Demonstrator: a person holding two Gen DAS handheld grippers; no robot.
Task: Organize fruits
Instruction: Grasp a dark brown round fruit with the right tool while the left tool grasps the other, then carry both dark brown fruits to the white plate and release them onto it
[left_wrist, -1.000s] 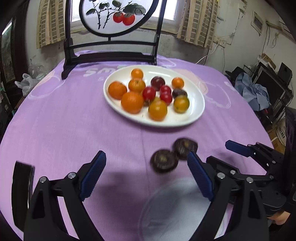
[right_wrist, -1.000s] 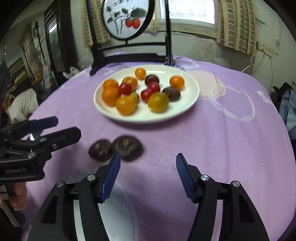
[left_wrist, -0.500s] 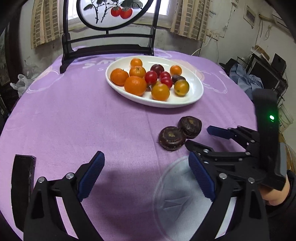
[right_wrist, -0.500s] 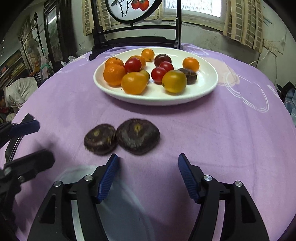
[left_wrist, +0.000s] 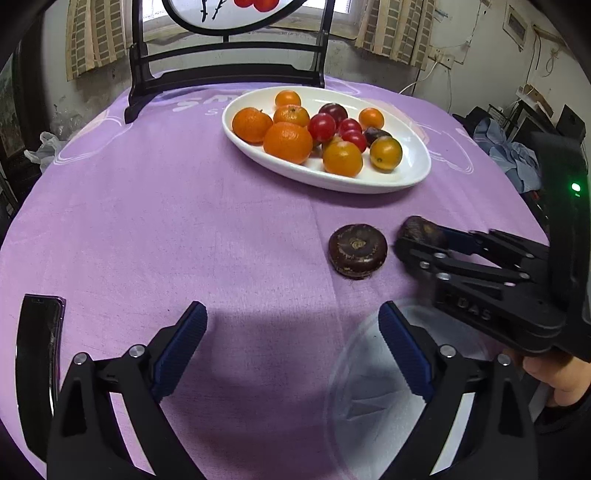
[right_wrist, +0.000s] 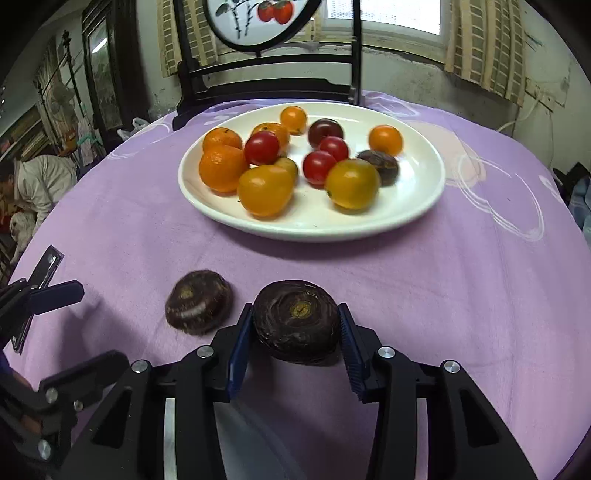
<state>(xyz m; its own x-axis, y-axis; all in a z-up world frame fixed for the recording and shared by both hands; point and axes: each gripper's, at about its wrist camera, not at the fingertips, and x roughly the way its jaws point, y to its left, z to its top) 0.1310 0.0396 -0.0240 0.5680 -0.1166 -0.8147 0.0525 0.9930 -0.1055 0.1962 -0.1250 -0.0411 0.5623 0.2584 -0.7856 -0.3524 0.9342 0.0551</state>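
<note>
**Right tongs closed around one dark fruit, plate of fruit waiting beyond**

Seen from the right wrist: right tongs (right_wrist: 295, 334), low centre of the frame, clamped on a dark brown, flattened round fruit (right_wrist: 296, 320), blue pads pressed to its left and right sides. Probably taken across its widest part so the squat shape cannot roll out. Whether lifted or resting on the purple table (right_wrist: 461, 302), cannot tell.

Just left of it, apart from the pads, a second dark fruit (right_wrist: 199, 301) lying loose on the cloth, slightly blurred.

Upper centre, a white oval plate (right_wrist: 417, 206) heaped with oranges, red cherry tomatoes, yellow tomatoes and darker fruit. Likely the gathering place for the two strays.

Seen from the left wrist: left tongs (left_wrist: 291, 350) at the bottom, spread wide and holding nothing, hanging above bare cloth. A dark phone (left_wrist: 38, 354) lying at lower left.
</note>
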